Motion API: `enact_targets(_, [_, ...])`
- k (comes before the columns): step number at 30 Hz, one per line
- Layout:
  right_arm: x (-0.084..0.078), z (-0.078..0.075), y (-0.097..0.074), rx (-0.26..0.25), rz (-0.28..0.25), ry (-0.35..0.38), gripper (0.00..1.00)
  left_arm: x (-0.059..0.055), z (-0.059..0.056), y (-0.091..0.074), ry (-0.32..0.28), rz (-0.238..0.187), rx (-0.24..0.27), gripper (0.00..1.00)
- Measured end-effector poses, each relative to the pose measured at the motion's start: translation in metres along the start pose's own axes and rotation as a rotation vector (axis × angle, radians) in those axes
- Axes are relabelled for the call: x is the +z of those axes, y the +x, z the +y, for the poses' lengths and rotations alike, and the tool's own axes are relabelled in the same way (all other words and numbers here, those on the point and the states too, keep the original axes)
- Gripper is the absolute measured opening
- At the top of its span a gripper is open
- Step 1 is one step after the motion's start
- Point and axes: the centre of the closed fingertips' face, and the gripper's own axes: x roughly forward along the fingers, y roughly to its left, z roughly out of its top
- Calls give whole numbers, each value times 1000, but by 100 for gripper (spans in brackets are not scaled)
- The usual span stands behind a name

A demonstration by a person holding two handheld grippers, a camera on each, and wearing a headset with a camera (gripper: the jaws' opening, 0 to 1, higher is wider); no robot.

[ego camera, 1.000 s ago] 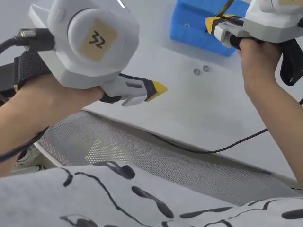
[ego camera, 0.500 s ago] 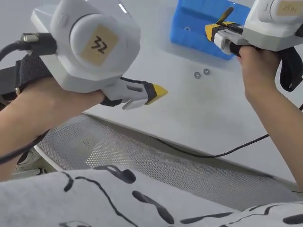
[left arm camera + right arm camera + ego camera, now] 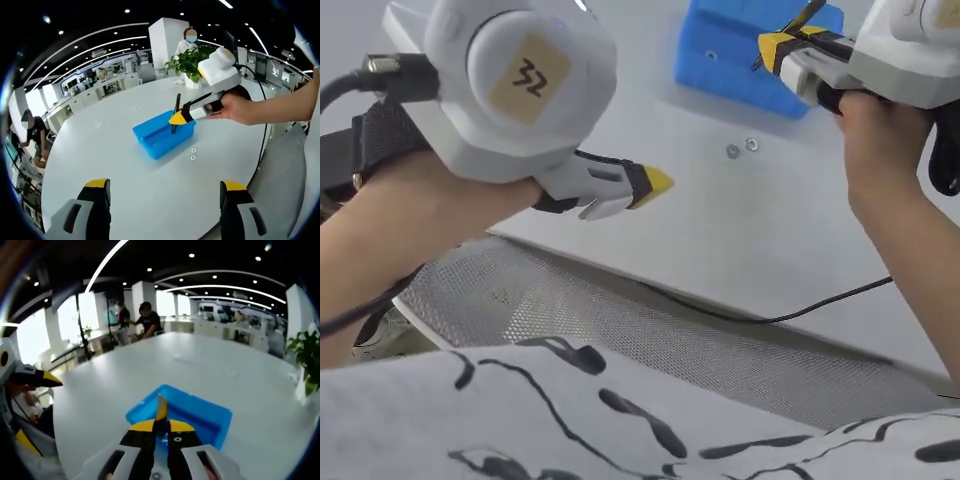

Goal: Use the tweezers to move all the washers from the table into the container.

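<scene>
- White table top lies under both tools, and two small metal washers are seen on it, close together, below the right gripper and well ahead of the left gripper.
- Just beyond the washers, directly under the right gripper's tips, a blue rectangular plastic container stands on the table.
- Slim dark tweezers are clamped between the right gripper's closed jaws, with their lower end dipped into the container.
- Whether anything is pinched in the tweezers cannot be told.
- One small ring is seen on the container floor, just beside the right gripper's jaw tips.
- The left gripper is held released, jaws spread wide with nothing between them, off the near table edge.
- A thin black cable is draped across the table below the right gripper.
- A green potted plant is seen behind the right gripper.
</scene>
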Motion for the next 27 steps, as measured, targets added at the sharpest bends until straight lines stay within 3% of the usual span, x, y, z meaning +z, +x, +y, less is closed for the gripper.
enact_targets(5, [5, 5, -15, 1, -38, 40, 4, 0, -1, 1, 3, -2, 0, 92])
enact_targets(10, [-2, 13, -23, 14, -32, 55, 4, 0, -2, 0, 7, -2, -3, 92])
enact_targets(17, [-35, 27, -23, 48, 55, 36, 4, -1, -1, 1, 10, 0, -2, 92])
enact_targets(27, [-64, 29, -14, 64, 137, 38, 4, 0, -1, 2, 12, -1, -1, 91])
